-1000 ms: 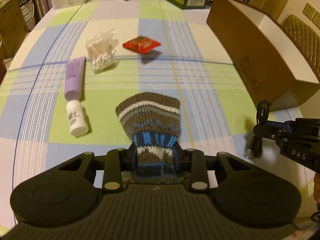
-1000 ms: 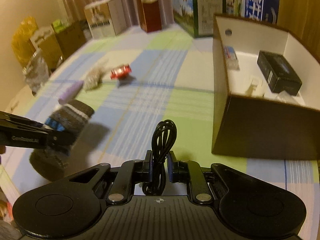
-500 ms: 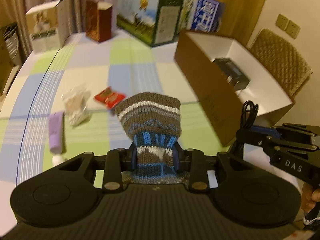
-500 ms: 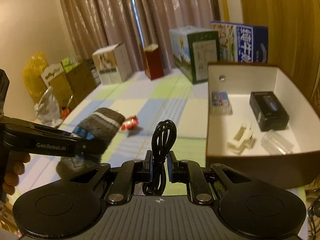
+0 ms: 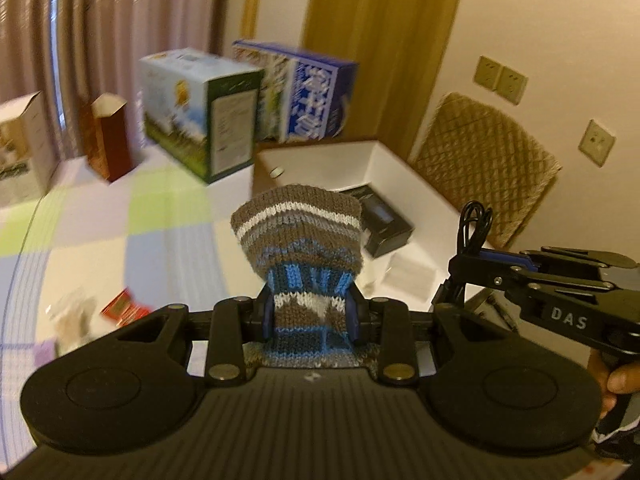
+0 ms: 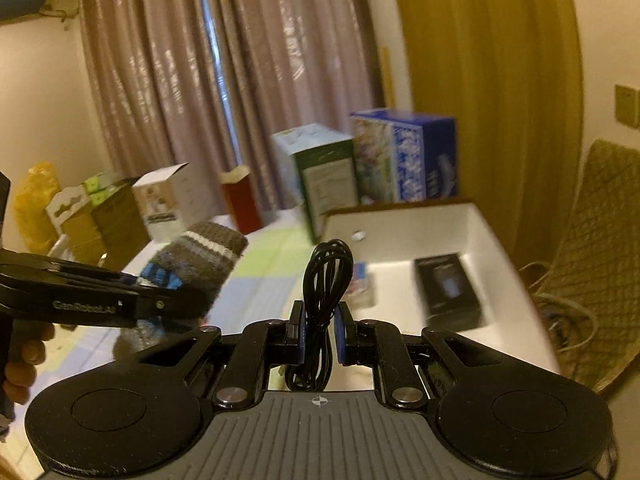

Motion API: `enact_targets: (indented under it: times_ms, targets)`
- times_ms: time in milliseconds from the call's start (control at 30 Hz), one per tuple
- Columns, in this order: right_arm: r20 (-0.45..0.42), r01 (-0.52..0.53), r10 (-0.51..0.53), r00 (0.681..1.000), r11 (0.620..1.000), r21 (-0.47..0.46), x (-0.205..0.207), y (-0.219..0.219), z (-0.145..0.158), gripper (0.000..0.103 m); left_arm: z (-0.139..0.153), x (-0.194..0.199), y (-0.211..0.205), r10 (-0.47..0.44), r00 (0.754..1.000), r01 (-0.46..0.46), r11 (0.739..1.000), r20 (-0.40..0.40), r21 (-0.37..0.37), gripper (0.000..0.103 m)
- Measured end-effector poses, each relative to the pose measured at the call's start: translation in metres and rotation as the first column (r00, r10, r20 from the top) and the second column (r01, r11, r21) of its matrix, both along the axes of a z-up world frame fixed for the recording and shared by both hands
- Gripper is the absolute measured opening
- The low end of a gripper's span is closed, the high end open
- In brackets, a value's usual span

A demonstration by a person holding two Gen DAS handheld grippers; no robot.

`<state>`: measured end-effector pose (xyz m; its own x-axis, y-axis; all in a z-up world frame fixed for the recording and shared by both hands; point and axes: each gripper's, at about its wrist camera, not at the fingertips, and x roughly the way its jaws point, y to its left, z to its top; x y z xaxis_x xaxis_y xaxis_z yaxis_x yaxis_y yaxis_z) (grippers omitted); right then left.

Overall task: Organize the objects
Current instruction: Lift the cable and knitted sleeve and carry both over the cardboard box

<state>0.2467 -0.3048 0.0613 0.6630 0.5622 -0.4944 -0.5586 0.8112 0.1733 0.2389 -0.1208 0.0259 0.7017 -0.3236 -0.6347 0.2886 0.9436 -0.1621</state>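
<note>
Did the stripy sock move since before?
Yes. The knitted sock, clamped in the left gripper, has gone up off the table and toward the white-lined box, now showing right behind it.

Pale pink-brown curtains (image 6: 224,80) hung along the far wall, with a mustard-yellow drape (image 6: 480,80) beside them. At the back of the checked tablecloth (image 5: 120,232) stood a green-and-white carton (image 5: 200,120), a blue patterned carton (image 5: 308,92) just beside it, a tall dark-red box (image 5: 108,136) and a white box (image 6: 168,204). A woven chair back (image 5: 484,160) stood near the wall, below beige wall sockets (image 5: 500,80). A yellow bag (image 6: 32,204) sat at the far left, beside more boxes.
</note>
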Motion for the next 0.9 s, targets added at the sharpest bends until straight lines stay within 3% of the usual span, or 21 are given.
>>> enact_targets:
  times_ms: [167, 400, 900]
  targets:
    - [0.028, 0.032, -0.031, 0.999, 0.999, -0.04, 0.026, -0.023, 0.003, 0.011, 0.01, 0.02, -0.032, -0.045, 0.998, 0.046, 0.999, 0.031, -0.011, 0.028]
    - [-0.017, 0.038, -0.039, 0.999, 0.996, -0.076, 0.056, -0.046, -0.01, 0.011, 0.008, 0.05, -0.074, -0.078, 0.997, 0.078, 0.997, 0.021, -0.018, 0.028]
    - [-0.144, -0.022, 0.007, 0.99, 0.994, -0.106, 0.099, -0.072, -0.046, 0.011, -0.053, 0.095, -0.132, -0.041, 0.994, 0.047, 0.998, -0.106, 0.05, 0.028]
